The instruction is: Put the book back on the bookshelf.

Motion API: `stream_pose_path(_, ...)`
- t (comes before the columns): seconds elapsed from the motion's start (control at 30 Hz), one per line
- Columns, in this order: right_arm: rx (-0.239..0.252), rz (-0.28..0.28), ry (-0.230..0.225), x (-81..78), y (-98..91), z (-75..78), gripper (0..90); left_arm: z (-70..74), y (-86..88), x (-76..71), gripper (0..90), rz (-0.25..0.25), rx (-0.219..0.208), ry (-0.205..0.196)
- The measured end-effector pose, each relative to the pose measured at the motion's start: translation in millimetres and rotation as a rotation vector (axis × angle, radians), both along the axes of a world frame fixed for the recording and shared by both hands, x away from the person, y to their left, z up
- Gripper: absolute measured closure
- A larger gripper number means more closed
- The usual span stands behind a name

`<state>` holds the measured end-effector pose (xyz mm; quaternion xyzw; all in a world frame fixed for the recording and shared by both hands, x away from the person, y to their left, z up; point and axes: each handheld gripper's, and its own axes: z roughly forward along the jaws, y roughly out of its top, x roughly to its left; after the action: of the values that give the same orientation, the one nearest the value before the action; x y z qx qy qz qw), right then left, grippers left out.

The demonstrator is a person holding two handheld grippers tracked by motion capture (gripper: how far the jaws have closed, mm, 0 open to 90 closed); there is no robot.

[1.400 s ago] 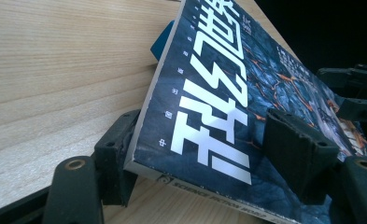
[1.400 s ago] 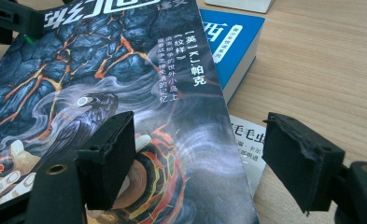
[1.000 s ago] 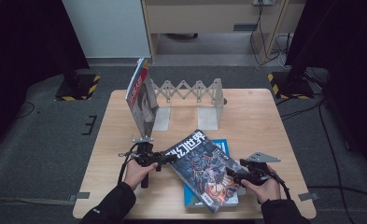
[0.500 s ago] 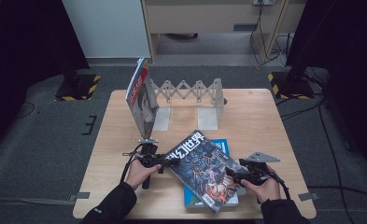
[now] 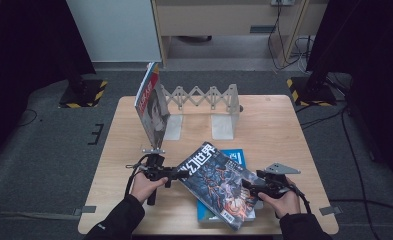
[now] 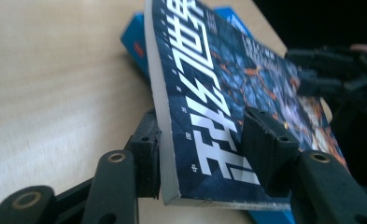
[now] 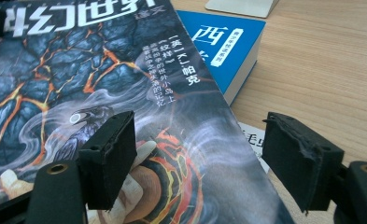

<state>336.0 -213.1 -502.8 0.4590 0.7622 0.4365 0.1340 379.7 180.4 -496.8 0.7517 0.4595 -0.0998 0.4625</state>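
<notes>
A dark-blue book (image 5: 219,185) with a lava-pattern cover lies tilted across a light-blue book (image 5: 232,156) near the table's front edge. My left gripper (image 5: 180,172) is at its left corner. In the left gripper view its jaws have just been closing. One pad presses the spine and the other the cover (image 6: 228,79), so the left gripper (image 6: 200,144) is shut on the book. My right gripper (image 5: 249,187) sits at the book's right edge. The right gripper (image 7: 200,149) is open: one pad hovers over the cover (image 7: 78,70), the other stands beyond the edge.
A grey expanding book rack (image 5: 204,95) stands at the back of the wooden table (image 5: 274,130). A book (image 5: 151,107) leans upright at its left end. The light-blue book (image 7: 223,51) shows under the dark one. Dark floor surrounds the table.
The left gripper has shifted very slightly at the book's corner. The dark book and the right hand stay where they were.
</notes>
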Motion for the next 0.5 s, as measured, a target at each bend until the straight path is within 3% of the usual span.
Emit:
stream_pose_path(0.13, 0.000, 0.000, -0.003, 0.0, 0.2, 0.0, 26.0, -3.7, 0.7, -4.7, 46.8, -0.005, 0.007, 0.009)
stream_pose_path(0.23, -0.001, 0.000, -0.004, 0.0, 0.3, -0.1, 25.8, -8.1, -3.2, -3.7, 40.8, -0.020, 0.046, 0.002)
stream_pose_path(0.4, 0.005, -0.001, -0.001, 0.0, 0.9, -0.1, 25.8, -16.3, -9.6, 0.5, 31.4, -0.030, 0.025, 0.034)
stream_pose_path(0.5, 0.003, 0.002, -0.003, 0.0, 0.9, -0.3, 25.9, -20.2, -9.3, 4.2, 30.2, -0.040, -0.007, 0.083)
